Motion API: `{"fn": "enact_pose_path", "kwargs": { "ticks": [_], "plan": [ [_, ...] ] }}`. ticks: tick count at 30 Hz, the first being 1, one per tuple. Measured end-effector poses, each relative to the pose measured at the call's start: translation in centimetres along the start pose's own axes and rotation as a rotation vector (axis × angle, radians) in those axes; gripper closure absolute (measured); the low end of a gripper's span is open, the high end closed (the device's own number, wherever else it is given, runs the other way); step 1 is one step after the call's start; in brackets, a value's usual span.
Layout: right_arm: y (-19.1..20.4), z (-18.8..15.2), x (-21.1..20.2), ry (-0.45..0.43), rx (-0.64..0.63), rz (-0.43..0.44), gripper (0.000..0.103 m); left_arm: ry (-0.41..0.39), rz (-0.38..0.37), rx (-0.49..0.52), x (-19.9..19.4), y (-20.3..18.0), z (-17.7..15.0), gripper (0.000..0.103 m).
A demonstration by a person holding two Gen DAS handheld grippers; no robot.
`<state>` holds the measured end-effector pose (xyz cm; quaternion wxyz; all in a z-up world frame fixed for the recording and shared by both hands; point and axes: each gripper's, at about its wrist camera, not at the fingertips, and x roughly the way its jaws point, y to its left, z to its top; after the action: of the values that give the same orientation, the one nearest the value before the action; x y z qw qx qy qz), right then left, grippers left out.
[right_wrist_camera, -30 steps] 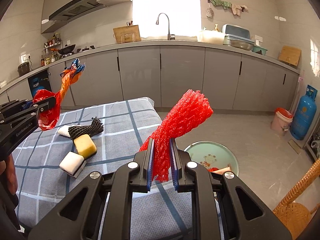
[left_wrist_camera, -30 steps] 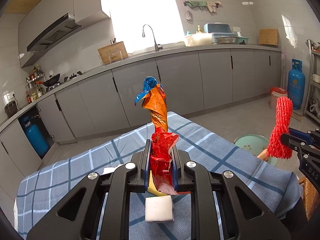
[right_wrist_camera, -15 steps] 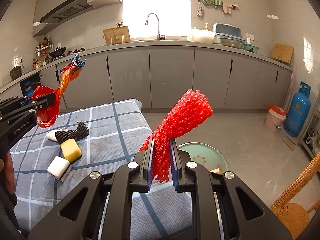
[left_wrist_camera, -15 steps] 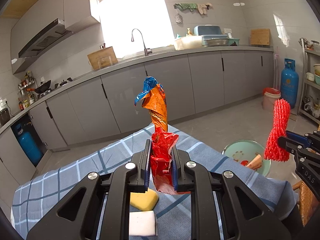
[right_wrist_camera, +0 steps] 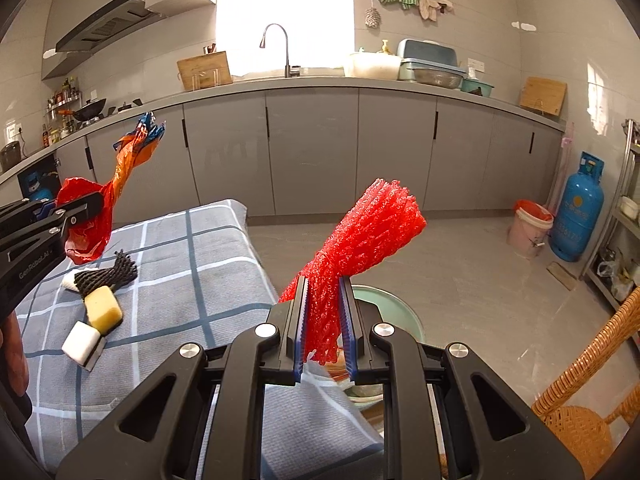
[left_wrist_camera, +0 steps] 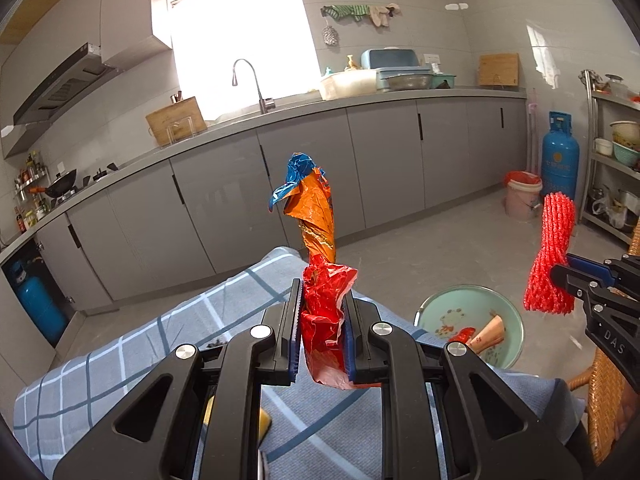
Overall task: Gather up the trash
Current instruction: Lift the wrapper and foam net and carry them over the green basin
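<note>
Left wrist view, crumpled red-orange-blue wrapper [left_wrist_camera: 320, 280] upright, red foam net [left_wrist_camera: 550, 256] bunched

Left gripper [left_wrist_camera: 322, 332]: lower centre of left-wrist view, jaws nearly closed, pads clamped on a crumpled wrapper [left_wrist_camera: 320, 276] that stands up btwn them. Same gripper enters right-wrist view from left edge, mid-height, pointing right. Right gripper [right_wrist_camera: 324, 328]: lower centre of right-wrist view, jaws nearly closed, pads pinching a red net [right_wrist_camera: 360, 236] that leans up-right. In left-wrist view it enters at right edge, mid-height, pointing left. Part of a hand [right_wrist_camera: 14, 354] at left edge, lower in right-wrist view.
</note>
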<state>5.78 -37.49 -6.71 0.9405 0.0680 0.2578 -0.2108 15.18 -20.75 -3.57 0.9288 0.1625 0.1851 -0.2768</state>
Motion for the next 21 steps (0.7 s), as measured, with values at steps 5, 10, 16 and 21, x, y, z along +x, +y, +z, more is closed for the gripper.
{"fn": "enact_pose_path", "kwargs": {
  "ticks": [5,10,16,21],
  "plan": [
    [-1.6,0.2,0.6,0.004,0.017,-0.025,0.086,0.007,-0.037,0.016,1.1,-1.4,0.3,0.085],
    [-2.6,0.2,1.4,0.011,0.024,-0.038,0.086,0.011,-0.071,0.029,2.2,-2.8,0.5,0.085],
    [-3.6,0.3,2.5,0.02,0.032,-0.048,0.086,0.021,-0.1,0.04,3.5,-4.4,0.8,0.085],
    [-4.5,0.5,3.5,0.027,0.035,-0.053,0.086,0.033,-0.121,0.054,4.7,-5.6,0.7,0.085]
  ]
}}
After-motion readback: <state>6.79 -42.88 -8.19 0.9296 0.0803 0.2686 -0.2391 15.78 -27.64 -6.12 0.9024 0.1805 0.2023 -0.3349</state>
